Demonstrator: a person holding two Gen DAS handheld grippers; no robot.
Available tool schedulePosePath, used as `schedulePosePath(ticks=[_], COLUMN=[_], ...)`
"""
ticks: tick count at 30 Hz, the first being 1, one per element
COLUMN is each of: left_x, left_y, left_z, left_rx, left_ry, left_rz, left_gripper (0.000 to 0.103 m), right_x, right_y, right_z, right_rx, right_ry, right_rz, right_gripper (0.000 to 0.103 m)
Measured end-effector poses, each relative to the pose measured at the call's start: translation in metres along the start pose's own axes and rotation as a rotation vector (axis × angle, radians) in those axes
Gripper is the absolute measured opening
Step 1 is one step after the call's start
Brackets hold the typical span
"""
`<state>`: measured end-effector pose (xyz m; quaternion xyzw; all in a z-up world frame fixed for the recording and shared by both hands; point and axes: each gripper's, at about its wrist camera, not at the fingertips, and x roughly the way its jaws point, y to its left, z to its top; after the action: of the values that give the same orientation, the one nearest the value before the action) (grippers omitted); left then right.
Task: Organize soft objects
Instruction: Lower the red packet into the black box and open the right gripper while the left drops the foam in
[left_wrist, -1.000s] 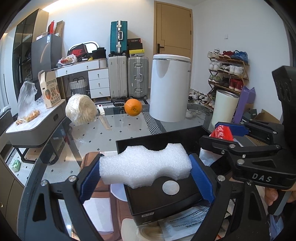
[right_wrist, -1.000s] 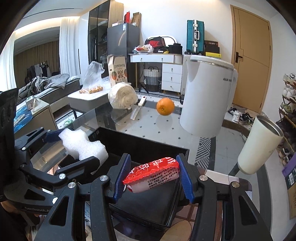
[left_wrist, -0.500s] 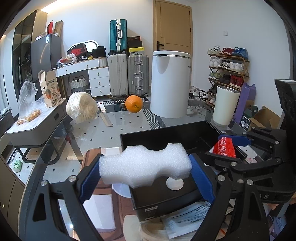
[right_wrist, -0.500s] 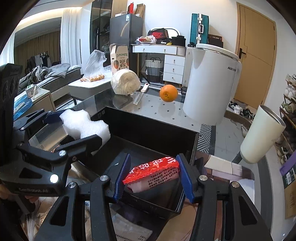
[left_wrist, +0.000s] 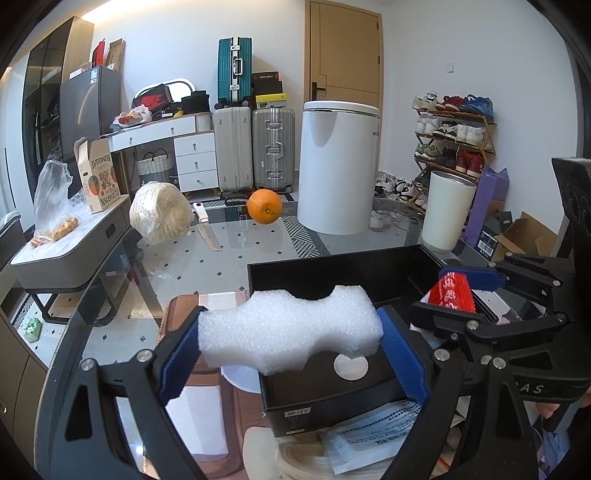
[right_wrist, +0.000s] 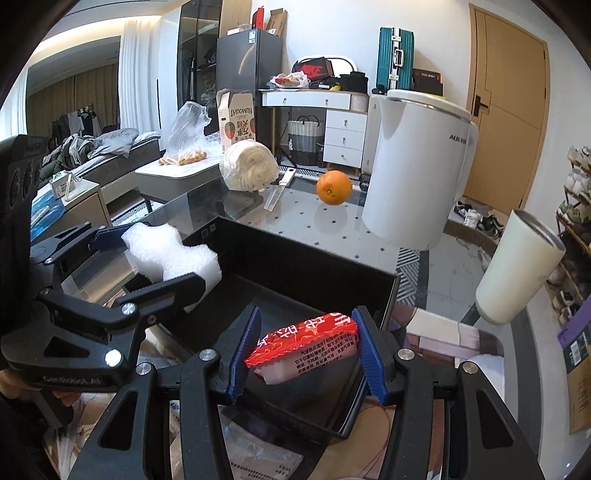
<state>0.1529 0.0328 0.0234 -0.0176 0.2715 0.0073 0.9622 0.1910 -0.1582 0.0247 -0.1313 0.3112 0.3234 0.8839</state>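
Your white foam block (left_wrist: 290, 330), wavy-edged and lying level, hangs over the near left edge of the open black box (left_wrist: 332, 266). At its 3 o'clock, your red printed packet (right_wrist: 304, 345), slightly tilted, hangs over the box's near right corner.

Bright, even indoor light throughout, strongest from a ceiling cove glowing above the tall cabinet (left_wrist: 44, 110). Soft reflections and mild glare across the glass table (left_wrist: 229, 266). Sharp focus overall. Heavy fisheye bending, with black vignette corners far from the cabinet.
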Motion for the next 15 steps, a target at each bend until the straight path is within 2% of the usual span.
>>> schedulePosePath(ticks=[3, 15], left_x=[0.0, -0.005], left_y=[0.0, -0.004], left_z=[0.0, 0.001], left_rx=[-0.006, -0.01], left_ry=[0.0, -0.008], left_rz=[-0.004, -0.022], left_gripper=[0.09, 0.092], right_x=[0.001, -0.022], right_y=[0.0, -0.009], right_z=[0.003, 0.001], right_rx=[-0.02, -0.052], right_ry=[-0.014, -0.028], right_rz=[-0.011, -0.076], right_gripper=[0.054, 0.084])
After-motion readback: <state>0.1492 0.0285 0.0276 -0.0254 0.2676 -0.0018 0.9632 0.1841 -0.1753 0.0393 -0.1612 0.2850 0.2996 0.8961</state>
